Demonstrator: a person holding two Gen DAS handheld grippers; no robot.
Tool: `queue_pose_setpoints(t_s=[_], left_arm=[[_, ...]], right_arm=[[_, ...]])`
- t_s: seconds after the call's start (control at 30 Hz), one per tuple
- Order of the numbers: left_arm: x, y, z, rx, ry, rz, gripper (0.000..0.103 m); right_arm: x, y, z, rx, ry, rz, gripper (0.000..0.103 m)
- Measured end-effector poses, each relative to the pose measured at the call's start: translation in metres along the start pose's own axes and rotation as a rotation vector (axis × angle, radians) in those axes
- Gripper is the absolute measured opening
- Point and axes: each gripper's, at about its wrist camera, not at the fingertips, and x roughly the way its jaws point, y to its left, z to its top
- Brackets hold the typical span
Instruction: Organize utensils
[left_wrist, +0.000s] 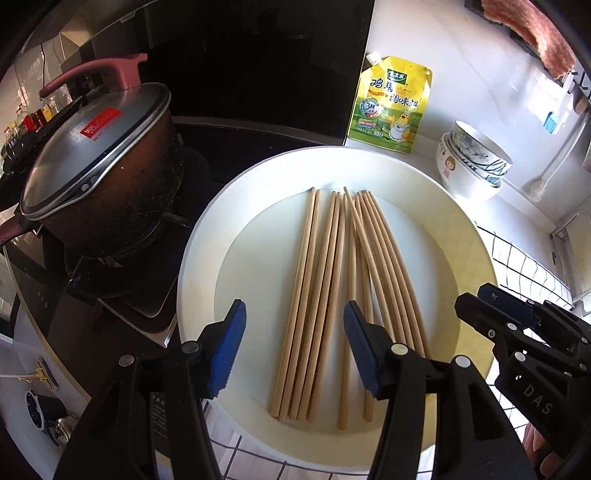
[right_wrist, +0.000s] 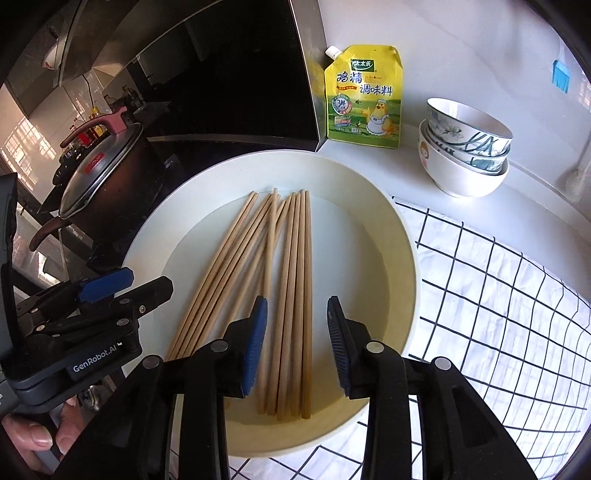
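Observation:
Several wooden chopsticks (left_wrist: 332, 277) (right_wrist: 291, 258) lie side by side, slightly fanned, in a wide white round dish (left_wrist: 207, 229) (right_wrist: 155, 229). My left gripper (left_wrist: 294, 306) hovers open above their near ends, its blue pads (left_wrist: 227, 350) apart and touching nothing. My right gripper (right_wrist: 297, 299) is also open over the near ends of the right-hand sticks, holding nothing. Each gripper shows in the other's view: the right gripper (left_wrist: 478, 295) at the dish's right rim, the left gripper (right_wrist: 147, 280) at its left rim, with a person's fingers under it.
A dark pot with a glass lid and pink handle (left_wrist: 99, 158) (right_wrist: 99, 173) sits on the stove to the left. Behind the dish stand a yellow seasoning pouch (left_wrist: 391, 103) (right_wrist: 364, 96) and stacked bowls (left_wrist: 472, 162) (right_wrist: 465, 147). A checked cloth (right_wrist: 498, 295) lies under the dish.

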Motion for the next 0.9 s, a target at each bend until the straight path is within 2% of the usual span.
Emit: queue_pose_setpoints(t_s=[0.13, 0.27, 0.4, 0.57, 0.9], left_arm=[[-0.01, -0.002, -0.002, 0.01, -0.018, 0.001, 0.054], [-0.018, -0.004, -0.003, 0.017, -0.034, 0.002, 0.055], [-0.024, -0.005, -0.004, 0.019, -0.048, 0.003, 0.059], [-0.03, -0.005, -0.007, 0.021, -0.057, 0.001, 0.06], [-0.037, -0.006, -0.01, 0.028, -0.068, 0.013, 0.066]], right_arm=[[-0.01, 0.0, -0.005, 0.006, -0.019, -0.002, 0.041], [-0.017, 0.001, -0.01, 0.008, -0.027, -0.012, 0.041], [-0.023, 0.001, -0.013, 0.012, -0.036, -0.017, 0.045], [-0.029, 0.0, -0.015, 0.018, -0.047, -0.028, 0.05], [-0.035, -0.002, -0.019, 0.03, -0.043, -0.04, 0.055]])
